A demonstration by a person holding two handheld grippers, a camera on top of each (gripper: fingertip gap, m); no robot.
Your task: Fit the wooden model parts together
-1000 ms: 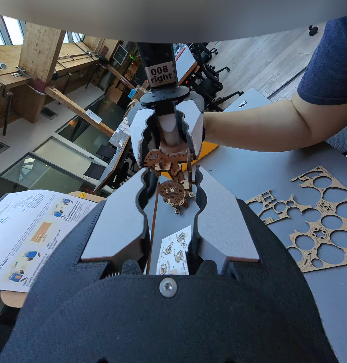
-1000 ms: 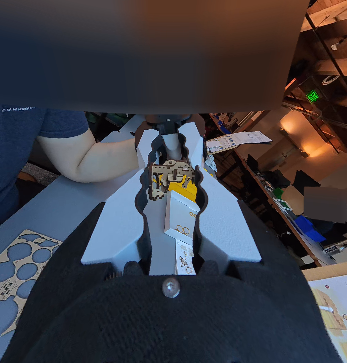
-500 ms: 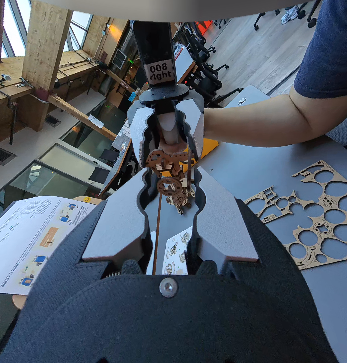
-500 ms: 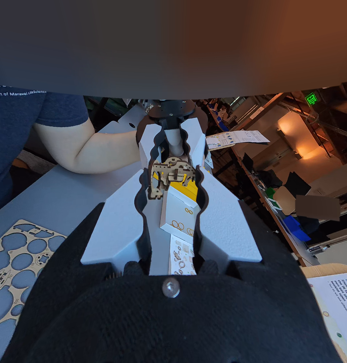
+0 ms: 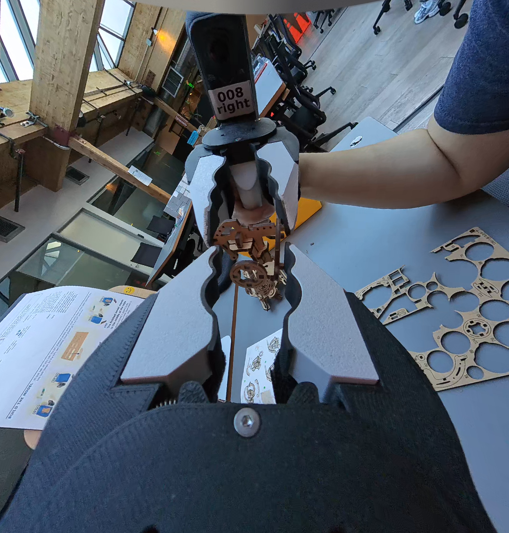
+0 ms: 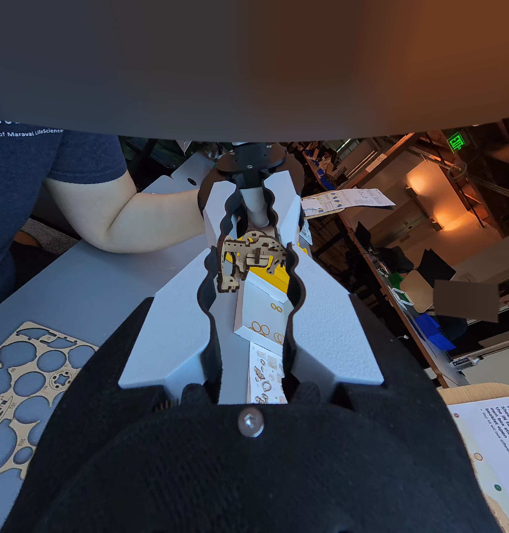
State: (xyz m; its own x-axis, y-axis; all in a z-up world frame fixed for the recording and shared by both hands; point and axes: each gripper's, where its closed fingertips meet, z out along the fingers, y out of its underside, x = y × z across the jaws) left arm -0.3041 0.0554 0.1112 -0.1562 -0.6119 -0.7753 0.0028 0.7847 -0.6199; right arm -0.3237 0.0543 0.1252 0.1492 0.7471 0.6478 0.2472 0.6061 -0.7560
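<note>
A small wooden model [image 5: 241, 239] of laser-cut parts, with a round gear piece [image 5: 247, 277] hanging at its lower end, is held in the air above the grey table [image 5: 363, 259]. My left gripper [image 5: 252, 249] and my right gripper [image 6: 250, 252] face each other tip to tip, and each is shut on the model from an opposite end. In the right wrist view the model [image 6: 253, 253] spans the gap between my fingertips. The right gripper also shows in the left wrist view [image 5: 247, 235], and the left gripper in the right wrist view [image 6: 251, 235].
A punched-out wooden sheet [image 5: 463, 311] lies flat on the table to one side. Below the grippers lie a picture booklet [image 6: 265, 375] and a white box [image 6: 262, 314] with rubber bands. An instruction sheet [image 5: 45, 346] lies at the table's edge. A person's arm [image 5: 377, 173] reaches across. Both grippers' tips are close together, under 4 cm apart.
Both grippers have risen and tilted upward with the model between them. The jaw gaps look the same.
</note>
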